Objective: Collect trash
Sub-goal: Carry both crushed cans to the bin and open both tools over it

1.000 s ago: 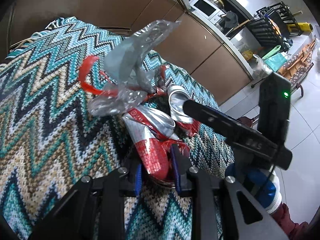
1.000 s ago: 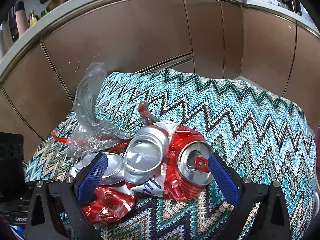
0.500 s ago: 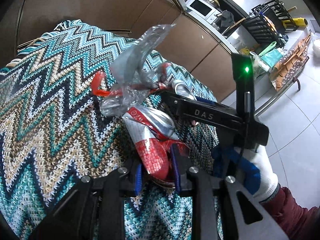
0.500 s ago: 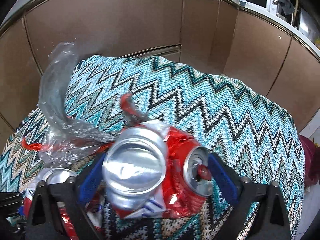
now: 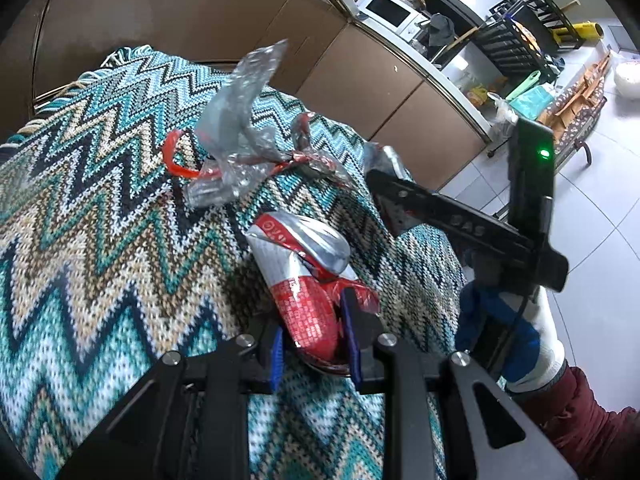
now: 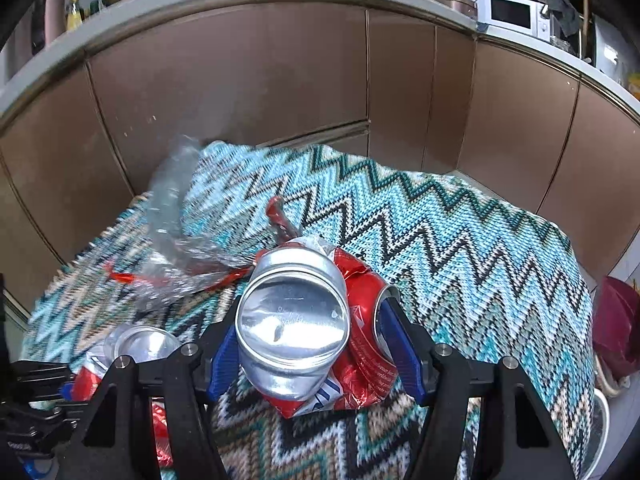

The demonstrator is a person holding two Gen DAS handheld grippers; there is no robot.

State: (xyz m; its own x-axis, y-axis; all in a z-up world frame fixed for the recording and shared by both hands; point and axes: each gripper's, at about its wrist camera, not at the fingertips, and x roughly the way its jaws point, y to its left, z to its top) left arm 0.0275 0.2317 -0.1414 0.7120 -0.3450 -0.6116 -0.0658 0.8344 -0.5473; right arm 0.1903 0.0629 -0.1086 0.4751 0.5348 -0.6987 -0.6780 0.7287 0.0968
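Crushed red-and-silver can (image 5: 308, 280) sits pinched between the blue pads (image 5: 276, 354) of the left gripper (image 5: 316, 344), its dented silver end pointing away over the zigzag knitted blanket (image 5: 100, 240). Second crushed can (image 6: 296, 328), also red and silver, lies between the blue pads (image 6: 400, 356) of the right gripper (image 6: 316, 352); those jaws are closing, and both pads sit against the can's sides, the left against the silver base and the right against the red body by the top rim. In the right wrist view the first can (image 6: 132, 348) appears at the near left, low beside the left gripper's frame. Crumpled clear plastic wrapper (image 5: 236, 140) with a red strip (image 5: 174, 160) lies on the blanket farther off, apart from both cans. A white-and-blue gloved hand (image 5: 508, 332) with a dark red sleeve holds the right gripper's handle at the right. Brown cabinet fronts (image 6: 240, 92) run behind the blanket, with a white microwave (image 5: 390, 10) on the counter at the far right
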